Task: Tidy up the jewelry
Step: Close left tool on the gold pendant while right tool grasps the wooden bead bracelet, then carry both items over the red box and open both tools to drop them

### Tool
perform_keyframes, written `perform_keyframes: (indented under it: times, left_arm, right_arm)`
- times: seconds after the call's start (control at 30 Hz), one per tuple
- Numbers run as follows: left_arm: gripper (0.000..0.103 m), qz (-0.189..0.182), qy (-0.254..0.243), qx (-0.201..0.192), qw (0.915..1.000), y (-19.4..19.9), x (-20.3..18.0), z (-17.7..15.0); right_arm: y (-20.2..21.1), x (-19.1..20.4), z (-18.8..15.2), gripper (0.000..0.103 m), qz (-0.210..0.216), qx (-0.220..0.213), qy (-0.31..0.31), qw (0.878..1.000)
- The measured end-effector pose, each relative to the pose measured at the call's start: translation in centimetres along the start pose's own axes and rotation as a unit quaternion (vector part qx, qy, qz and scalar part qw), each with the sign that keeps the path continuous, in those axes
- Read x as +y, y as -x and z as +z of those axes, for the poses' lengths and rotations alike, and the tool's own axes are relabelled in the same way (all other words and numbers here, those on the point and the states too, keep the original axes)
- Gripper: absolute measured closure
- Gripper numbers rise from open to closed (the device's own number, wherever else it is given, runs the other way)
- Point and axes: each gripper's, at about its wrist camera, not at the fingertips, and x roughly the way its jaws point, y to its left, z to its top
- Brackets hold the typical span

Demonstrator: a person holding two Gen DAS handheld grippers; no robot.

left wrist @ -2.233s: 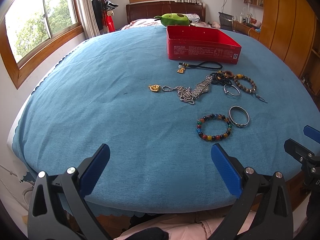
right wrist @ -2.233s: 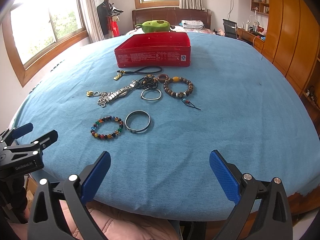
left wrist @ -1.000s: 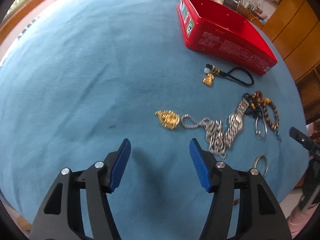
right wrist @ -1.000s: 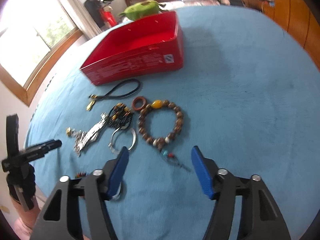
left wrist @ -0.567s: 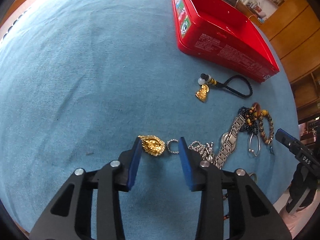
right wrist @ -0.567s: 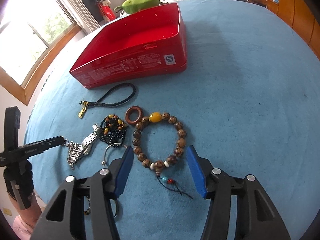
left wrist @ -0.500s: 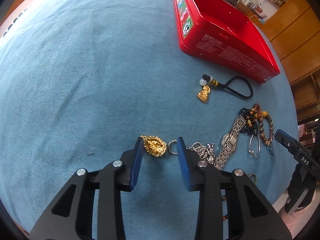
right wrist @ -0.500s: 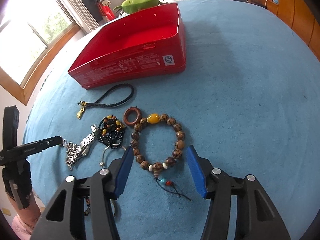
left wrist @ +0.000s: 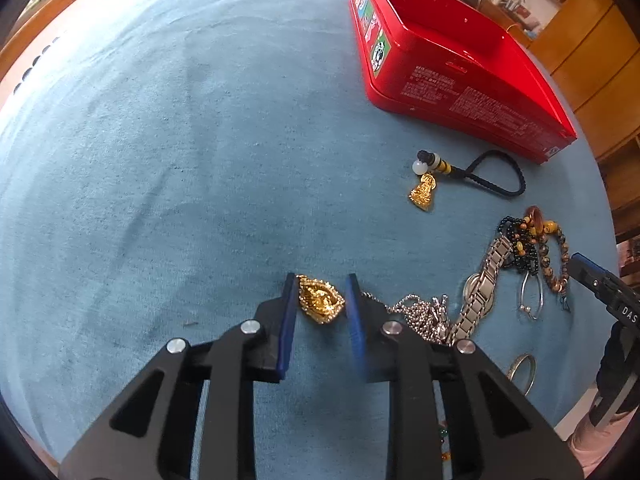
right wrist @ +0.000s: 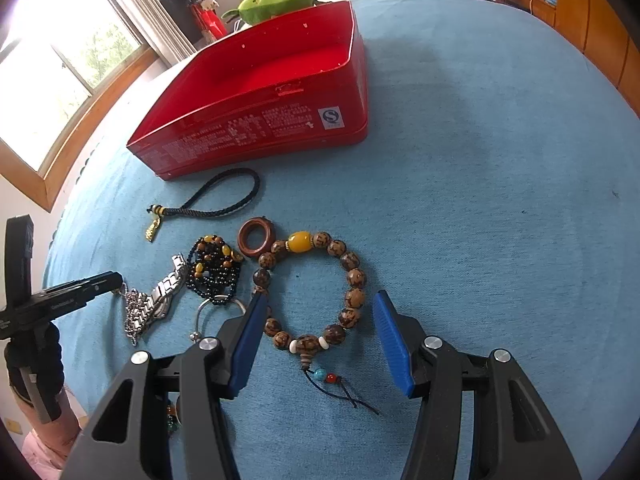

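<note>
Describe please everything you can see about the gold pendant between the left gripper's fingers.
The gold pendant is a small teardrop-shaped piece, shiny yellow metal by its look, with a raised relief figure inside a studded rim. It lies flat on the blue cloth, pointed end toward the camera. A silver chain runs from it to the right in a loose heap. The left gripper brackets it: the jaws are closing, the blue pads close on either side. Whether they already press on it cannot be told.
</note>
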Motion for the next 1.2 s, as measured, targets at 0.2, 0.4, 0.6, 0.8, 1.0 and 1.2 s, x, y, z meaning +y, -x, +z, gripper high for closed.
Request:
perform_keyframes:
  times: [0.2,0.4,0.6,0.8,1.0,1.2]
  left_arm:
    - [0.081,-0.014,0.007,-0.014,0.9998,0.9,1.0,-0.6]
    - [0.081,-0.017,0.012,-0.041,0.9990,2.8,1.8,-1.0]
    - [0.081,-0.024,0.009,-0.043,0.9988,3.2,1.9,-0.9]
    - [0.081,-0.031,-0.004,-0.040,0.9987,2.8,1.0,-0.9]
    - [0.081,-0.034,-0.014,-0.049,0.9981,3.8,0.5,-1.3]
    - [0.081,-0.039,-0.029,-0.075,0.9960,6.4,-0.4,-0.6]
  right_arm:
    - [0.7,-0.1,-0.3,0.047,-0.004,-0.006,0.001,1.000]
    - [0.6,-1.1,0.3,0.050,-0.025,-0.002,-0.013,1.000]
    - [-1.1,-0.6,0.9,0.056,-0.032,0.022,-0.003,0.999]
    - [-2.0,0.0,1.5,0.092,-0.044,0.014,0.017,0.999]
    - [0.3,-0.6,1.2,0.092,0.003,-0.005,0.000,1.000]
    - [4.9,0.8,2.6,0.092,0.028,-0.050,0.018,0.998]
